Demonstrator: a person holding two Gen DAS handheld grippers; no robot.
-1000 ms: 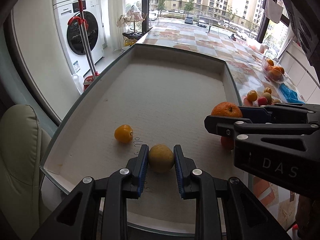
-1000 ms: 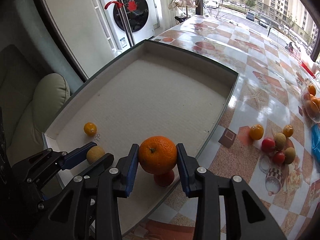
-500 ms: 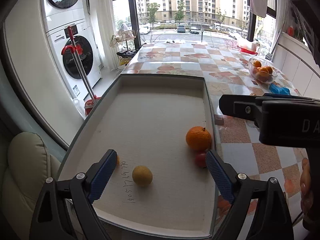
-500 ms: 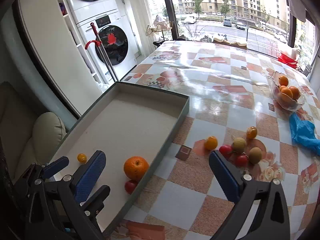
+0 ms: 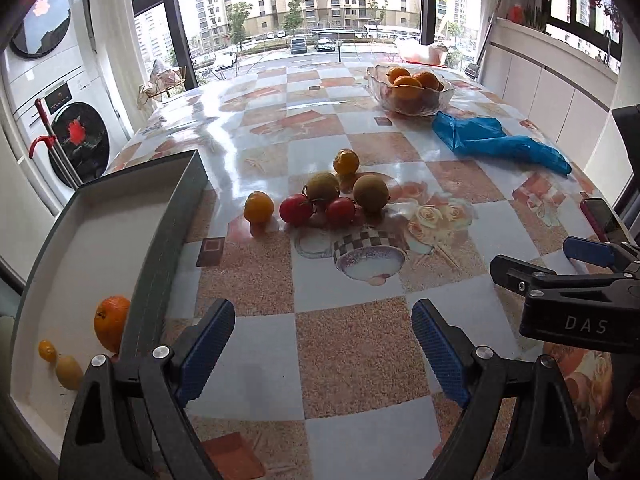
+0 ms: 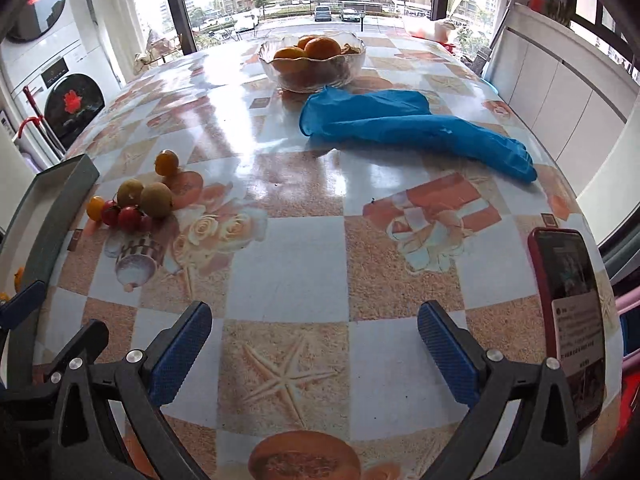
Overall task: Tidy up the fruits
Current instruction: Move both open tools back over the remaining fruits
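Fruits lie in two places. Inside the shallow grey-rimmed white tray [image 5: 176,216] at the table's left edge sit a large round orange [image 5: 111,322], a small yellow-orange citrus [image 5: 47,350] and a dull yellow-green round fruit [image 5: 69,371], all near the tray's near corner; the orange lies close against the right wall. On the glossy checked floral tablecloth [image 5: 360,344], well apart from the tray, a cluster remains: a small orange-yellow fruit [image 5: 259,207], two red tomato-like fruits [image 5: 295,209] [image 5: 340,211], two brownish-green round fruits [image 5: 322,187] [image 5: 370,193] and another small orange fruit [image 5: 346,161] behind them. The reds and brownish-greens touch one another.

The left gripper [image 5: 323,348] hangs above bare tablecloth just right of the tray, its blue-padded jaws spread wide with nothing between them. The right gripper [image 6: 315,350] is likewise spread wide and empty over the cloth, farther right; in the left view its black body shows at the right edge.

Farther back stand a clear scalloped glass bowl of oranges [image 6: 312,64] and a crumpled blue plastic glove [image 6: 416,132] just in front of it. A red-cased phone [image 6: 570,320] lies near the right gripper.
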